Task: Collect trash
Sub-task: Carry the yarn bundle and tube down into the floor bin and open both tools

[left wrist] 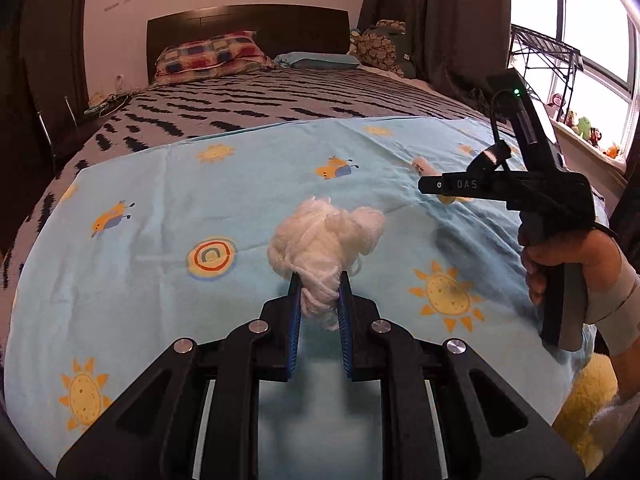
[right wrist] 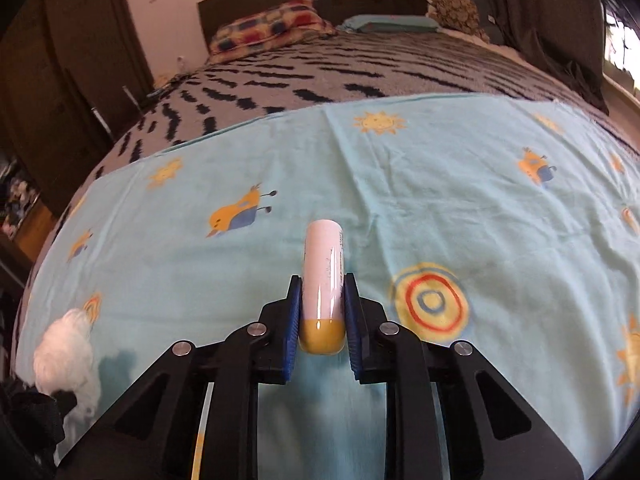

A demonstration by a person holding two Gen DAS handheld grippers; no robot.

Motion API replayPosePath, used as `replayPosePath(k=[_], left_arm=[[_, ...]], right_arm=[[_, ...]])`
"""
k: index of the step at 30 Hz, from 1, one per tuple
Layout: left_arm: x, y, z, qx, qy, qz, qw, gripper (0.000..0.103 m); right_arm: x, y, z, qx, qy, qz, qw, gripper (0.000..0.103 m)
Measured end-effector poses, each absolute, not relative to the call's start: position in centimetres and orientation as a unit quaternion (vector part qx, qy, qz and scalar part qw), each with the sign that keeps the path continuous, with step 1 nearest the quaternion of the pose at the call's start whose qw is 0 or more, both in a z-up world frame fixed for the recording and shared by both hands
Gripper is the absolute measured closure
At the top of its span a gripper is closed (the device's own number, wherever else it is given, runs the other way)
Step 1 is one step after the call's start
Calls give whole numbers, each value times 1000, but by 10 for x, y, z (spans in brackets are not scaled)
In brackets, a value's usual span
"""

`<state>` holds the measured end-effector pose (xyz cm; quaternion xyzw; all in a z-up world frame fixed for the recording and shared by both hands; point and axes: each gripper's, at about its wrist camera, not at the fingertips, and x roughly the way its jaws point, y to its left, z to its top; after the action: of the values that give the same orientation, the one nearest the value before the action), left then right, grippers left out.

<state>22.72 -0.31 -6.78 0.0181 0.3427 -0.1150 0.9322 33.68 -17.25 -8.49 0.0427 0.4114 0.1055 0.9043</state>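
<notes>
Left gripper (left wrist: 320,284): clenched on white yarn clump (left wrist: 324,244), blue pads (left wrist: 295,320) pinching its lower strands, bulk of clump bulging beyond the tips. Clump carried over light blue sheet (left wrist: 200,208), above the printed suns and birds; from the right wrist view, same clump (right wrist: 64,356) visible at far left edge, over the sheet's left part.

Centre of scene: sheet spread across foot of bed, over grey blanket with black wavy marks (left wrist: 248,96). Further back: checked pillow (left wrist: 208,56), teal pillow (left wrist: 320,60), dark headboard (left wrist: 248,28).

Right gripper (right wrist: 320,284): jaws closed against white tube with yellow cap (right wrist: 322,280), pads (right wrist: 352,320) on both sides of it near the cap end, cap toward the camera, white end pointing away. Tube lengthwise between the fingers, over the sheet, left of the ringed target print (right wrist: 430,300). In left wrist view, right gripper (left wrist: 430,185) side-on at far right, held by a hand (left wrist: 568,264); its jaw state not readable there.
</notes>
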Motion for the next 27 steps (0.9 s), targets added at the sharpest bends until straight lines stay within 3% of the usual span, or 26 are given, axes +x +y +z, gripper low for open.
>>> replayPosePath(k=[16, 21, 27], left_arm=[[77, -31, -61, 23, 310, -133, 941, 87], [22, -37, -72, 37, 302, -139, 942, 87], [-18, -42, -109, 25, 346, -154, 925, 87]], right_arm=[[113, -206, -54, 0, 327, 203, 923, 81], [57, -215, -69, 11, 331, 228, 916, 82], [13, -212, -107, 10, 369, 234, 899, 82]])
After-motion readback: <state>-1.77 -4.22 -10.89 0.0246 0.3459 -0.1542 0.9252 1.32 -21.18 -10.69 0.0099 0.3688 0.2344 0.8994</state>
